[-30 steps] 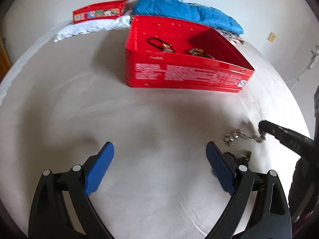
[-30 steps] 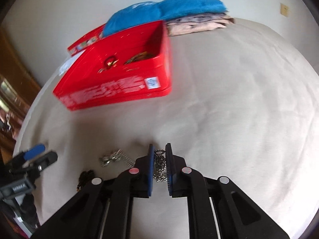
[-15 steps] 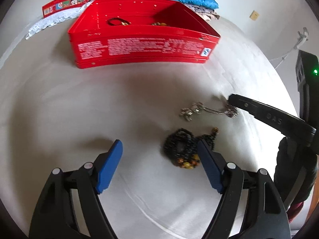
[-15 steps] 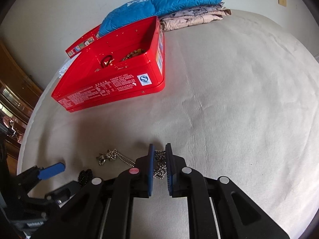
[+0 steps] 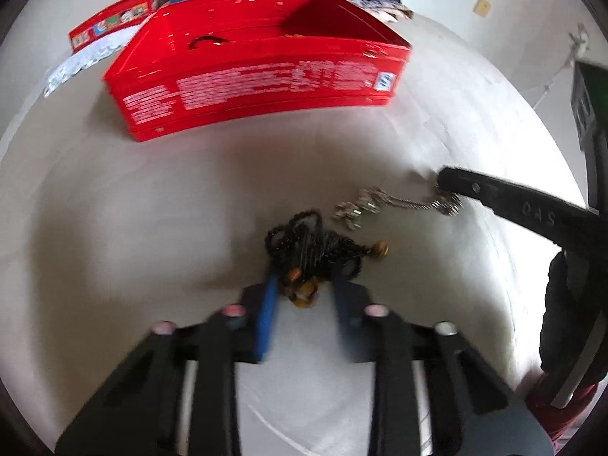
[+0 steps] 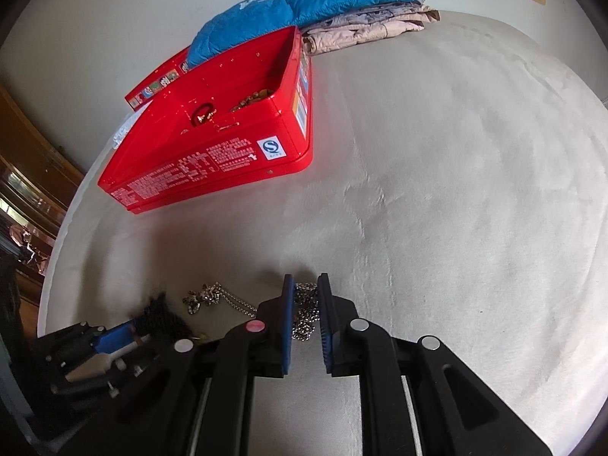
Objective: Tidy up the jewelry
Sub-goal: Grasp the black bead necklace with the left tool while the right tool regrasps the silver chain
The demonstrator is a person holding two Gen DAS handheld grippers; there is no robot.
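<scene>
Left wrist view: left gripper point(image 5: 304, 285) lowered over black beaded necklace point(image 5: 311, 243) on beige cloth surface point(image 5: 152, 228). Blue pads point(image 5: 268, 315) narrowed around near end of the bead heap, amber beads lying between them; firm contact not confirmable owing to motion blur. Rest of necklace heaped just ahead of the fingertips. Silver chain necklace point(image 5: 380, 205) stretched to the right, just beyond the black beads, pendant cluster at its left end, right end bunched under right gripper point(image 5: 448, 186).

Right wrist view: right gripper point(image 6: 304, 304) nearly closed, narrow gap remaining, bunched chain links of silver chain necklace point(image 6: 304, 315) pinched between its pads and resting on the cloth. Pendant cluster trailing left, apart from the pads. Left gripper point(image 6: 114, 342) at lower left, against black beaded necklace point(image 6: 159, 315).

Red tin box point(image 6: 228, 152) open, well beyond both grippers, holding several small jewelry pieces. Blue quilted jacket point(image 6: 304, 3) and folded beige garment point(image 6: 364, 26) behind the box.
</scene>
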